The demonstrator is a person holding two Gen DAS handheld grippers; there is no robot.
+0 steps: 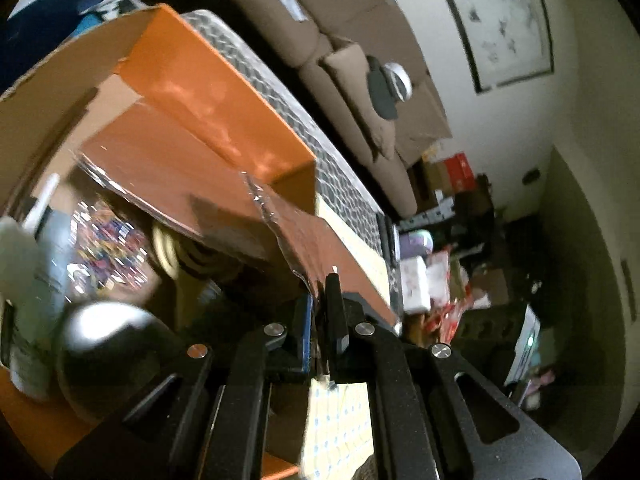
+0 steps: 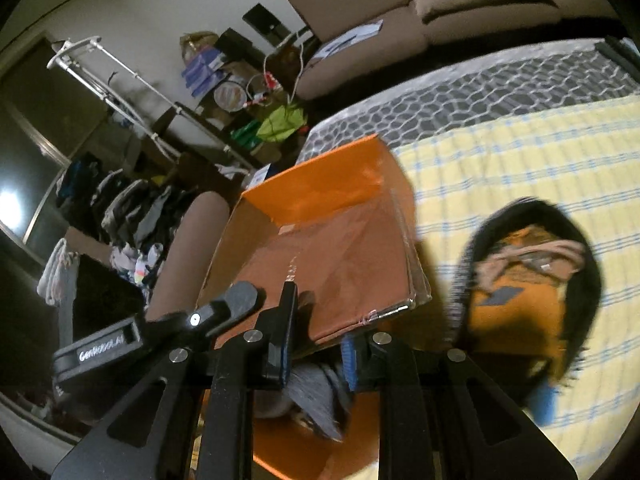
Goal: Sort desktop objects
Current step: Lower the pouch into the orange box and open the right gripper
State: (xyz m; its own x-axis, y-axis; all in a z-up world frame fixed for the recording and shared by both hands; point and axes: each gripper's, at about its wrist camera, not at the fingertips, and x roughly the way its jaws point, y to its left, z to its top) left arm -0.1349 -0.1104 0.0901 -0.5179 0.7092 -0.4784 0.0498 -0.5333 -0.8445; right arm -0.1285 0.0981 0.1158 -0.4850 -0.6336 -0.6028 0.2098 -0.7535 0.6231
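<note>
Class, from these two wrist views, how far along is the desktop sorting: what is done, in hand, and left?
Done: a colourful packet, a white bottle and other items lie inside the orange cardboard box. In hand: the left tool pinches the box's taped flap; the right tool is open beside it. Left: the black-and-orange bundle lies on the yellow checked cloth.

My left wrist camera sits close against the orange box, tilted, facing along its flap toward the sofa. My right one looks down into the same box from above the bed's edge.
</note>
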